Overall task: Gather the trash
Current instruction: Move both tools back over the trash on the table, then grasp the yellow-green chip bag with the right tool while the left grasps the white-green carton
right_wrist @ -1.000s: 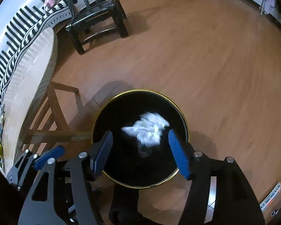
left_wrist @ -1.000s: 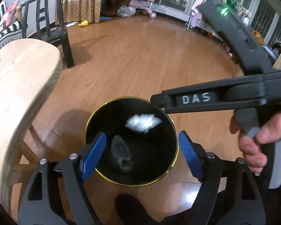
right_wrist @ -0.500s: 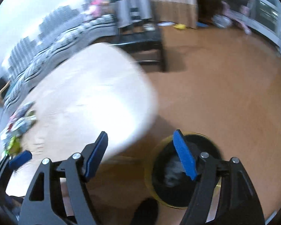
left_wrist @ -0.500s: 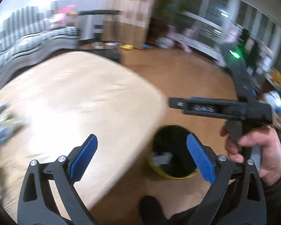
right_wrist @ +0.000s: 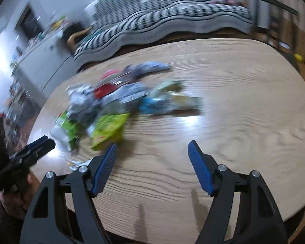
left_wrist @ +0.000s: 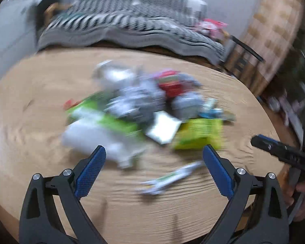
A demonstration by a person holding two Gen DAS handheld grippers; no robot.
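A blurred pile of trash (left_wrist: 144, 105) lies on the round wooden table (left_wrist: 40, 85): green wrappers, a yellow-green bag (left_wrist: 199, 134), a white card (left_wrist: 163, 129), grey and red packets, and a thin wrapper (left_wrist: 168, 178) nearest me. My left gripper (left_wrist: 153, 169) is open and empty above the table, just short of the pile. My right gripper (right_wrist: 152, 167) is open and empty over bare table, right of the pile (right_wrist: 120, 101); the yellow-green bag (right_wrist: 108, 129) lies by its left fingertip. Each gripper shows at the edge of the other's view.
A striped sofa (left_wrist: 132, 26) runs behind the table. A dark chair (left_wrist: 242, 50) stands at the far right. A white cabinet (right_wrist: 42, 61) with clutter stands left of the sofa. The bin is out of view.
Both grippers have swung up and left from over the black bin on the floor to face the table's trash pile. A white tissue fell into the bin.
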